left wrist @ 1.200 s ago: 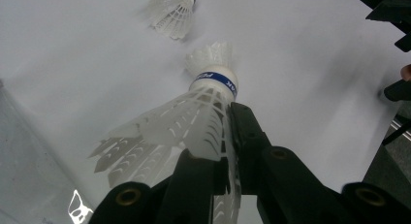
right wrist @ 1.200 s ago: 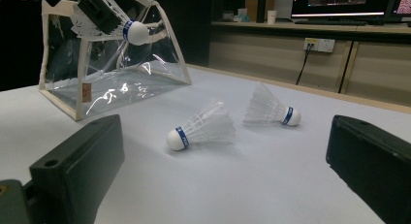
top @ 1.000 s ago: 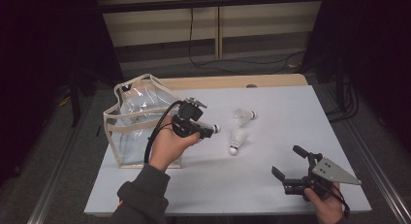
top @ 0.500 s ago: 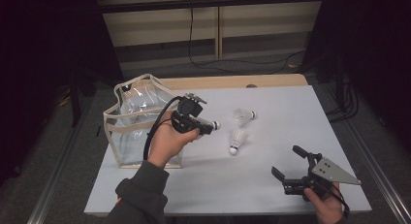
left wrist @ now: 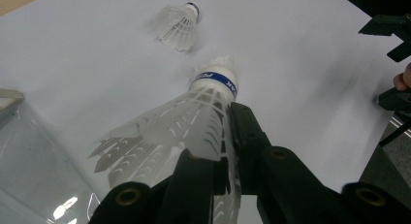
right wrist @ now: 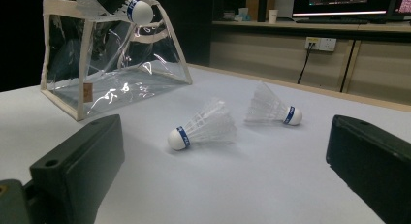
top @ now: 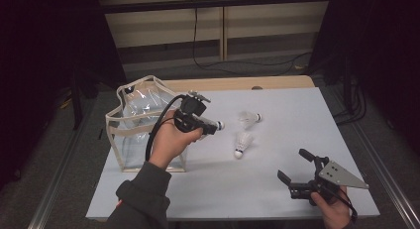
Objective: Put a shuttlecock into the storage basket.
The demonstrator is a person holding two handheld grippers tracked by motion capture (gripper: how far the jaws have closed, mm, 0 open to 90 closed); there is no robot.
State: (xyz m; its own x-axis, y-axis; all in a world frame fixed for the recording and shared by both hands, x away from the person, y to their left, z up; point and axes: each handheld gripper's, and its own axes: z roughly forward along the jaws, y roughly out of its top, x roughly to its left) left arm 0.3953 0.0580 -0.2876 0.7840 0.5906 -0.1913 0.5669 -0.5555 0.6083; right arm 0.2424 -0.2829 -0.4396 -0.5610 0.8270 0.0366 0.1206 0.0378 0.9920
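My left gripper (top: pixel 212 125) is shut on the feather skirt of a white shuttlecock (left wrist: pixel 194 122), held in the air beside the clear plastic bag (top: pixel 133 125). Its cork with a blue band (top: pixel 220 124) points right. In the right gripper view the held shuttlecock (right wrist: pixel 138 10) hangs by the bag's top edge. Two more shuttlecocks lie on the white table: one farther back (top: pixel 249 118), one nearer (top: pixel 242 142). My right gripper (top: pixel 292 164) rests near the front right of the table, open, with nothing between its jaws, and faces both lying shuttlecocks (right wrist: pixel 203 124) (right wrist: pixel 271 110).
The bag (right wrist: pixel 111 64) stands upright at the table's left with cream trim and an open top. The white table sheet (top: pixel 297 115) ends near the right hand. A wooden strip (top: pixel 237 84) runs along the far edge, with cables on the floor behind.
My left gripper has shifted slightly up and toward the bag with the shuttlecock still in it. The right gripper has stayed put.
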